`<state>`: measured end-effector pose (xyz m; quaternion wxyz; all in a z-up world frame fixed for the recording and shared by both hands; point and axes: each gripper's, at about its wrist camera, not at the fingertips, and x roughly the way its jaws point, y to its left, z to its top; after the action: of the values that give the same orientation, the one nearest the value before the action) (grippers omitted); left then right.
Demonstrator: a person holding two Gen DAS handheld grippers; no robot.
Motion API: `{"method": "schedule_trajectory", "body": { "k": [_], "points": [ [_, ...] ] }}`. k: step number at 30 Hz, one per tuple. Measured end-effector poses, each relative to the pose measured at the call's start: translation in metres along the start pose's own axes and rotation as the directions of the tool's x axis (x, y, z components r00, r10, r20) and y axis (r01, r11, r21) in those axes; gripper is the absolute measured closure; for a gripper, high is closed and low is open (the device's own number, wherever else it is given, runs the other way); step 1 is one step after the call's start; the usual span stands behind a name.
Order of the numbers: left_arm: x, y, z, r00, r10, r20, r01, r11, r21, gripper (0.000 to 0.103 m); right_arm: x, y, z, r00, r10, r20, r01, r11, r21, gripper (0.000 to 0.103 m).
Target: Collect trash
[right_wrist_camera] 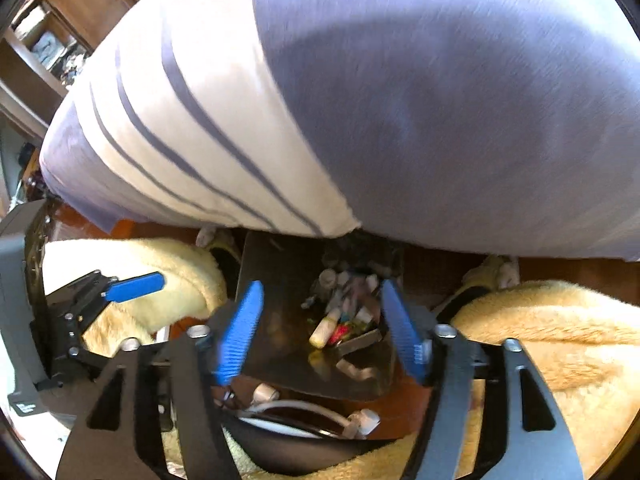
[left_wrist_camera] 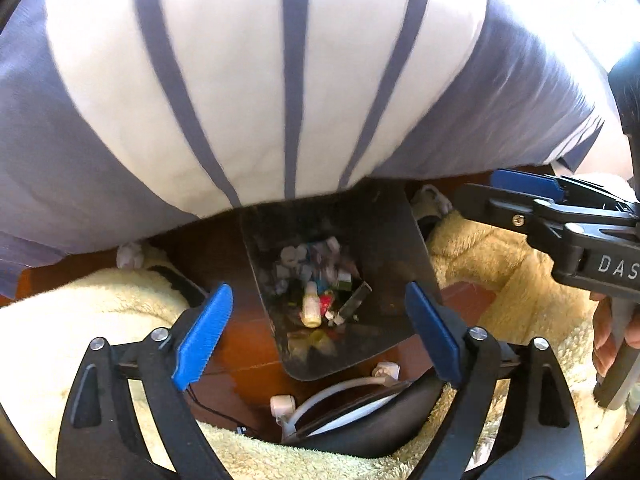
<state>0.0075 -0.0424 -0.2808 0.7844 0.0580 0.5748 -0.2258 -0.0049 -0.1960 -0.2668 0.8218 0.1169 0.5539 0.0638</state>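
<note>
Trash: a heap of small mixed litter (left_wrist_camera: 316,280) lies at the bottom of a dark, glossy, rectangular plastic waste bin (left_wrist_camera: 384,240), below and ahead of both sets of jaws. It holds a small cream plastic bottle (left_wrist_camera: 311,305), white caps, a red scrap and a grey strip.

Handling: I judge the pieces light, hard and slick-skinned. The bottle looks stiff enough to pinch across its waist. The caps look too small for sure purchase.

Bin: it looks light and rigid, with smooth, likely slippery walls. A pinch over the near rim seems the best hold.

Left gripper (left_wrist_camera: 320,332): its blue ribbed pads stand spread wide and pinch nothing. The bin's near end lies below and between them.

Right gripper (right_wrist_camera: 320,328): its blue pads are spread apart and empty, and the litter (right_wrist_camera: 344,312) sits beyond the gap.

Surroundings: a lavender and white striped quilt (left_wrist_camera: 240,80) overhangs the bin's far end. Cream fleece-clad knees (left_wrist_camera: 60,320) flank it on the red-brown wooden floor (left_wrist_camera: 244,336). A white cable with plugs (left_wrist_camera: 340,390) lies under the jaws.

Left view only: the right gripper's side (left_wrist_camera: 520,196) and the hand (left_wrist_camera: 612,328) on its handle, at the right.

Right view only: the left gripper's blue pad (right_wrist_camera: 136,286) at the left, wooden shelving (right_wrist_camera: 56,40) far beyond the quilt, and a pale bent piece (right_wrist_camera: 356,370) at the bin's near end.
</note>
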Motion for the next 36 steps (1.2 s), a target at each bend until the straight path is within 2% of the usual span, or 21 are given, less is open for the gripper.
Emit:
{"method": "schedule_trajectory", "body": {
  "k": [1,5,6,8,11,14,17,20,23,26,27,29,32,36],
  "points": [
    [-0.005,0.0,0.001,1.0,0.005,0.015,-0.005,1.0,-0.001,0.014,-0.005,0.0,0.001,1.0,-0.01,0.017,0.01,1.0,-0.005,0.029],
    [-0.032,-0.001,0.007,0.995,0.026,0.092,-0.026,1.0,0.003,0.008,-0.03,0.002,0.005,0.996,-0.03,0.082,0.031,0.999,-0.011,0.026],
    [-0.039,-0.002,0.008,0.994,0.028,0.109,-0.029,1.0,0.005,0.008,-0.04,0.004,0.006,0.993,-0.039,0.108,0.041,0.999,-0.016,0.017],
    [-0.055,-0.005,0.011,0.988,0.037,0.152,-0.04,0.999,0.011,0.008,-0.053,0.007,0.007,0.988,-0.055,0.144,0.059,0.998,-0.02,0.009],
    [-0.082,-0.008,0.016,0.974,0.051,0.221,-0.054,0.998,0.009,0.008,-0.08,0.012,0.01,0.975,-0.066,0.212,0.075,0.997,-0.036,0.005],
    [-0.113,-0.011,0.022,0.953,0.061,0.298,-0.064,0.998,0.001,0.008,-0.111,0.017,0.013,0.953,-0.087,0.292,0.103,0.994,-0.042,0.004],
    [-0.148,-0.015,0.028,0.92,0.085,0.384,-0.089,0.996,-0.007,0.008,-0.147,0.024,0.017,0.918,-0.11,0.38,0.139,0.989,-0.048,0.004],
    [-0.183,-0.02,0.034,0.878,0.114,0.465,-0.119,0.993,-0.018,0.008,-0.173,0.027,0.02,0.885,-0.138,0.444,0.175,0.984,-0.041,0.003],
    [-0.215,-0.024,0.039,0.837,0.138,0.53,-0.142,0.989,-0.034,0.008,-0.201,0.029,0.024,0.84,-0.177,0.512,0.217,0.976,-0.018,0.003],
    [-0.245,-0.027,0.04,0.788,0.155,0.596,-0.158,0.986,-0.047,0.008,-0.225,0.029,0.03,0.795,-0.212,0.568,0.253,0.967,0.007,0.003],
    [-0.257,-0.028,0.041,0.764,0.167,0.624,-0.172,0.984,-0.052,0.008,-0.237,0.029,0.032,0.772,-0.226,0.595,0.268,0.963,0.019,0.003],
    [-0.274,-0.028,0.044,0.732,0.181,0.657,-0.185,0.981,-0.063,0.008,-0.249,0.027,0.033,0.745,-0.244,0.621,0.286,0.958,0.033,0.003],
    [-0.296,-0.027,0.047,0.683,0.204,0.701,-0.203,0.975,-0.086,0.008,-0.272,0.03,0.038,0.681,-0.292,0.671,0.334,0.94,0.069,0.003],
    [-0.317,-0.025,0.051,0.633,0.236,0.737,-0.224,0.967,-0.118,0.008,-0.293,0.029,0.041,0.639,-0.301,0.708,0.342,0.936,0.089,0.003]
  ]
}}
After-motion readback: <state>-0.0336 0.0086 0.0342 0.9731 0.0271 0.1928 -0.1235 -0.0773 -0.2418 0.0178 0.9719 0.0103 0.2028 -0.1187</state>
